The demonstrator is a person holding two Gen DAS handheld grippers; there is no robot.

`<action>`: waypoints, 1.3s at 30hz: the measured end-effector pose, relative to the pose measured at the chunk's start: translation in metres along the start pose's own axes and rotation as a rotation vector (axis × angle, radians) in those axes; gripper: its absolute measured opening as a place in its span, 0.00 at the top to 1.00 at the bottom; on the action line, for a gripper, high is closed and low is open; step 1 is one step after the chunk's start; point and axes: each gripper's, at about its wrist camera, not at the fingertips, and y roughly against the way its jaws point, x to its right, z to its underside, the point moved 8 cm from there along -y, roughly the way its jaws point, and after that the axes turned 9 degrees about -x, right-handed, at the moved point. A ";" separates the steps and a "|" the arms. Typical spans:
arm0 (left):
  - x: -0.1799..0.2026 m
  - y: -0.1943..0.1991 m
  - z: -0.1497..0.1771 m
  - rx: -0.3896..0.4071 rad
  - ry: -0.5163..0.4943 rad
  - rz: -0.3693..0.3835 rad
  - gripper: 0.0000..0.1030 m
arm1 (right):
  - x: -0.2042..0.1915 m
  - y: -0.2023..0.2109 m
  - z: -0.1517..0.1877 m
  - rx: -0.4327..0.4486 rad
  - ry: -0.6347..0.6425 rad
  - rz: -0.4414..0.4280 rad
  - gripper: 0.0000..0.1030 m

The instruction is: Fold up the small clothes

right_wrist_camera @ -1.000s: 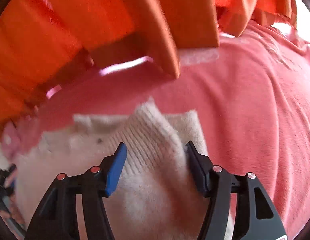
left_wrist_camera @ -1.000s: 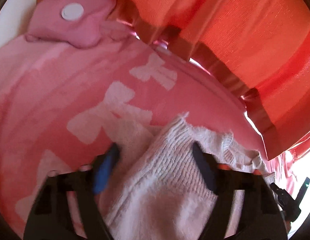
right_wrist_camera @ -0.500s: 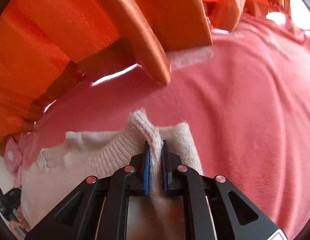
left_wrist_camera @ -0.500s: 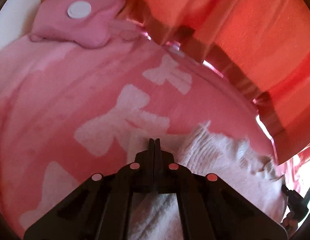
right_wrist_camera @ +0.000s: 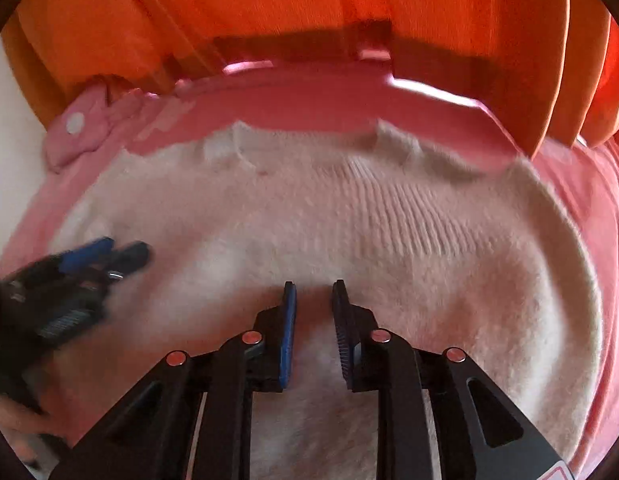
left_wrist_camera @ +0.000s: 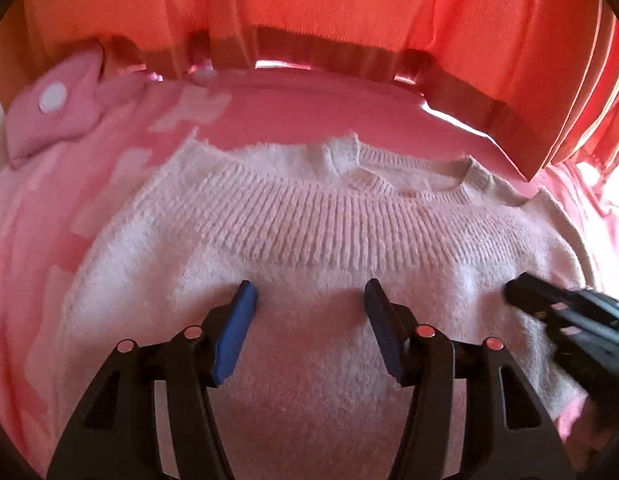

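Note:
A pale pink knitted sweater (left_wrist_camera: 321,240) lies folded on a pink blanket, its ribbed hem doubled up toward the round neckline (left_wrist_camera: 409,168). It also fills the right wrist view (right_wrist_camera: 349,216). My left gripper (left_wrist_camera: 309,300) is open and empty, hovering over the folded part. My right gripper (right_wrist_camera: 312,300) is open with a narrow gap, empty, over the sweater's right half. Each gripper shows in the other's view: the right one at the right edge (left_wrist_camera: 521,292), the left one at the left edge (right_wrist_camera: 109,252).
The pink blanket (left_wrist_camera: 49,220) has pale bow shapes on it. A pink plush pillow (left_wrist_camera: 53,112) with a white dot lies at the far left. Orange curtains (left_wrist_camera: 349,8) hang along the far edge, with bright light at the right.
Both grippers were shut on sweater corners half a second ago. They carried the fabric over, let go and opened; the sweater now lies folded flat.

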 end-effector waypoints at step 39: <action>-0.158 -0.003 0.000 -0.071 0.546 0.130 0.44 | -0.028 -0.037 -0.017 -0.059 0.022 0.030 0.68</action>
